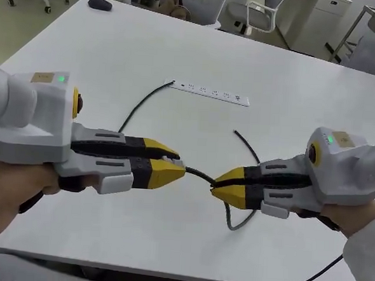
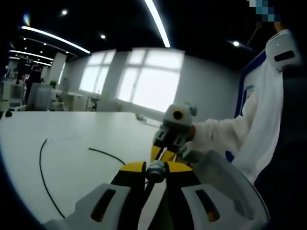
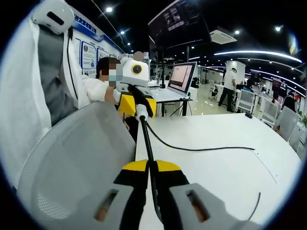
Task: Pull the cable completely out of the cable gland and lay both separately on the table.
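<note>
My left gripper [image 1: 181, 165] and right gripper [image 1: 214, 184] face each other tip to tip above the white table [image 1: 116, 53]. A short stretch of black cable [image 1: 199, 175] spans the gap between them. In the left gripper view my left gripper [image 2: 156, 168] is shut on the round grey cable gland [image 2: 156, 170]. In the right gripper view my right gripper [image 3: 149, 166] is shut on the cable [image 3: 145, 139], which runs straight to the pale gland [image 3: 141, 112] in the other gripper's jaws. Behind the right gripper the cable loops on the table [image 1: 236, 223].
A white power strip [image 1: 209, 92] lies mid-table with a black lead curving off its left end. A dark mouse [image 1: 99, 3] sits at the far left corner. Office chairs [image 1: 259, 14] stand beyond the far edge. A grey mesh chair back [image 3: 72, 153] is close behind.
</note>
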A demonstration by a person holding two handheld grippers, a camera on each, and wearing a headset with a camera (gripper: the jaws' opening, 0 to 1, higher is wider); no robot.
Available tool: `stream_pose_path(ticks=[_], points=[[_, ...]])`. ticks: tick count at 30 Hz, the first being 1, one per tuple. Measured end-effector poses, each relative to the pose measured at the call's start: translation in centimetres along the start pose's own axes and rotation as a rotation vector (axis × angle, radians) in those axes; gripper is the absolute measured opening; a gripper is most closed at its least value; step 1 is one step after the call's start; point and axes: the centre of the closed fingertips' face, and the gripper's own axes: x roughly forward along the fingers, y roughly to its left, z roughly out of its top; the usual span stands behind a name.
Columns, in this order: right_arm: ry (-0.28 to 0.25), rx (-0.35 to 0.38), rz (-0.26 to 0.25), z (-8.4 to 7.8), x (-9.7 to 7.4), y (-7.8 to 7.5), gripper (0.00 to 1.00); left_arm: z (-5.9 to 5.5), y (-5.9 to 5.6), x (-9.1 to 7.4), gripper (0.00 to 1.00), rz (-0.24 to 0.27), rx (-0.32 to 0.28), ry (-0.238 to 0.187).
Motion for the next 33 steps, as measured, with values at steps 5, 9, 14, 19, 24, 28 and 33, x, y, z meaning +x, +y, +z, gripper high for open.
stream_pose_path(ticks=[5,9,14,19,24,28,33], points=[[0.002,0.016,-0.003,-0.36,0.15,0.02,0.04,-0.20,0.00,0.08,0.17,0.002,0.003,0.011],[0.002,0.011,-0.002,-0.31,0.14,0.07,0.04,-0.17,0.08,0.09,0.17,0.003,0.000,0.010],[-0.002,0.016,-0.004,-0.27,0.06,0.00,0.04,-0.16,0.08,0.10,0.17,0.005,-0.003,0.010],[0.001,0.022,0.000,-0.34,0.19,0.11,0.04,-0.16,0.13,0.05,0.17,0.008,-0.006,0.010],[0.000,0.025,0.000,-0.36,0.19,0.12,0.04,-0.14,0.03,0.06,0.17,0.007,-0.004,0.010],[-0.004,0.024,0.000,-0.35,0.16,0.04,0.04,-0.10,-0.01,0.05,0.17,0.007,-0.002,0.009],[-0.003,0.025,0.003,-0.34,0.22,0.00,0.04,-0.07,0.03,0.01,0.17,0.010,-0.001,0.008]])
